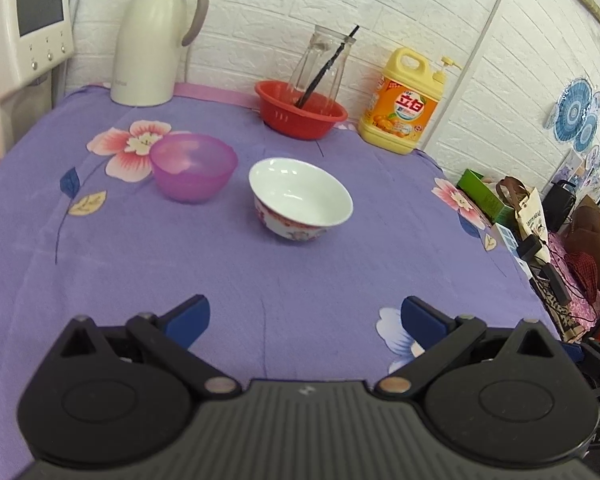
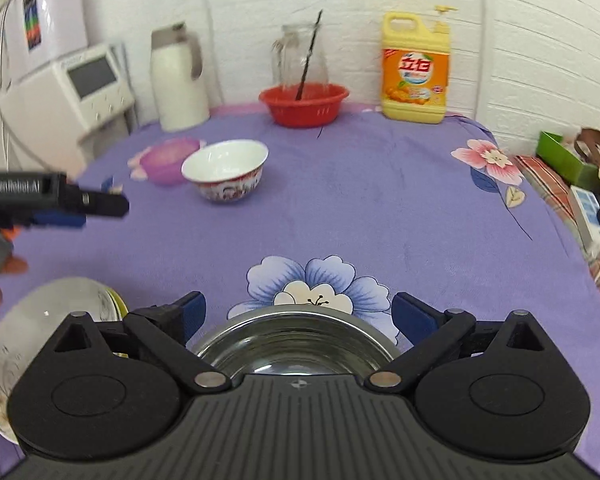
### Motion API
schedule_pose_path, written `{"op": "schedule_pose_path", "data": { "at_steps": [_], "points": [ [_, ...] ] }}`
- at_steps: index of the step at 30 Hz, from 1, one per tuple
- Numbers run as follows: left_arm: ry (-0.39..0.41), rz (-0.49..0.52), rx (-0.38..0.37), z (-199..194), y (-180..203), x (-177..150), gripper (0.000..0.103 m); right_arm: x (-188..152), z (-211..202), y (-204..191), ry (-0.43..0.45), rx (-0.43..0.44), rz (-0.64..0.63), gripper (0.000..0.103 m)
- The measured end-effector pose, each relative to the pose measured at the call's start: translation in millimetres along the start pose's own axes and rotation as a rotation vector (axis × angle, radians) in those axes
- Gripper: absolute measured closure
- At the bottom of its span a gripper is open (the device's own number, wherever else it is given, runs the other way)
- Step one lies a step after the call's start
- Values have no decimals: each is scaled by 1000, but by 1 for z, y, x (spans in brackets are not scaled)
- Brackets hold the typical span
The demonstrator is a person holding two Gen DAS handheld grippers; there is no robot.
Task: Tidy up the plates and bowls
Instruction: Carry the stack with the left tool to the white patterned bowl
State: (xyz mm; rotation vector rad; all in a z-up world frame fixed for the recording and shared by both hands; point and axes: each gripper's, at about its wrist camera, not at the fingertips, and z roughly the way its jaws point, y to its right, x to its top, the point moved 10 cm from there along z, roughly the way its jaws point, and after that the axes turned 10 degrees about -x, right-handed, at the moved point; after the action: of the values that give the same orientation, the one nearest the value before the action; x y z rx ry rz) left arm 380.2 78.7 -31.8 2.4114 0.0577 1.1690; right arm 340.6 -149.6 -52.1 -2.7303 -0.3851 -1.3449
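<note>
A white porcelain bowl [image 1: 301, 198] [image 2: 225, 170] with a red patterned outside stands upright mid-table. Left of it sits a translucent purple bowl [image 1: 194, 168] [image 2: 168, 160]. My left gripper [image 1: 305, 316] is open, well short of both bowls, with nothing between its blue pads; it also shows as a dark shape at the left edge [image 2: 80, 204] of the right wrist view. My right gripper [image 2: 296, 314] is open above a steel bowl [image 2: 296, 346], whose rim lies between the fingers. White plates [image 2: 48, 332] are stacked at the lower left.
A purple flowered cloth [image 1: 260, 280] covers the table. Along the back wall stand a cream thermos jug [image 1: 156, 36], a red basket [image 1: 300, 114] holding a glass pitcher, and a yellow detergent bottle [image 1: 404, 104]. Cluttered bags and boxes [image 1: 540, 216] lie past the right edge.
</note>
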Motion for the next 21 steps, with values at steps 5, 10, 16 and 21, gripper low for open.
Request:
{"op": "schedule_pose_path", "data": {
  "at_steps": [5, 10, 16, 21],
  "points": [
    [22, 36, 24, 0, -8, 30, 2, 29, 20, 0, -30, -21, -70, 0],
    [39, 39, 30, 17, -23, 62, 2, 74, 49, -7, -20, 19, -97, 0],
    [-29, -264, -13, 76, -65, 74, 5, 121, 116, -23, -85, 74, -84, 0],
    [-76, -309, 20, 110, -79, 69, 7, 120, 167, -36, -157, 53, -115, 0]
  ]
}}
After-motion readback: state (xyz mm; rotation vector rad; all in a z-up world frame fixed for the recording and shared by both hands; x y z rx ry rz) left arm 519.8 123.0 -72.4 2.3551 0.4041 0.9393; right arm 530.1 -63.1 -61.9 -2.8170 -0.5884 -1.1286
